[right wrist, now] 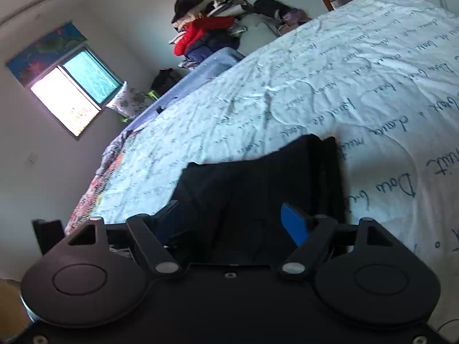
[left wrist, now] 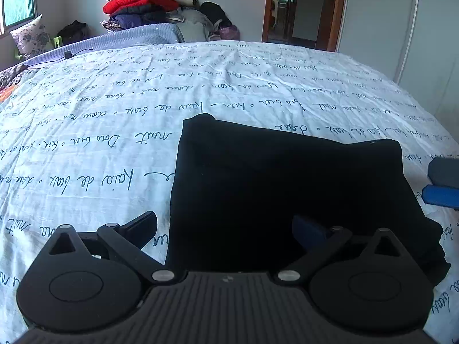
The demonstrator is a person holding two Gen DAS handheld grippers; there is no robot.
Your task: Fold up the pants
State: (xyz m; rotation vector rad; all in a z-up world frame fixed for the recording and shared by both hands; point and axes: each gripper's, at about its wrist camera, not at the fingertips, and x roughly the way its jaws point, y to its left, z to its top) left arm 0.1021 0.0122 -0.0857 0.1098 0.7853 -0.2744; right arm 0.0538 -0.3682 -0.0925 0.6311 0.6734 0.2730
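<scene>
The black pants (left wrist: pixel 287 189) lie folded into a compact rectangle on the white bedsheet with script writing (left wrist: pixel 143 100). My left gripper (left wrist: pixel 226 223) is open just above the near left edge of the pants; its left finger is over the sheet, its right finger over the cloth. My right gripper (right wrist: pixel 229 218) is open over the pants (right wrist: pixel 258 189), tilted, with its blue pads spread. The right gripper's fingers also show at the right edge of the left wrist view (left wrist: pixel 443 183), beside the pants. Neither gripper holds cloth.
A pile of clothes with a red jacket (left wrist: pixel 140 3) stands beyond the far edge of the bed. A flowered pillow (left wrist: pixel 31 37) and a window are at the far left. A doorway (left wrist: pixel 301 8) and white wardrobe are at the far right.
</scene>
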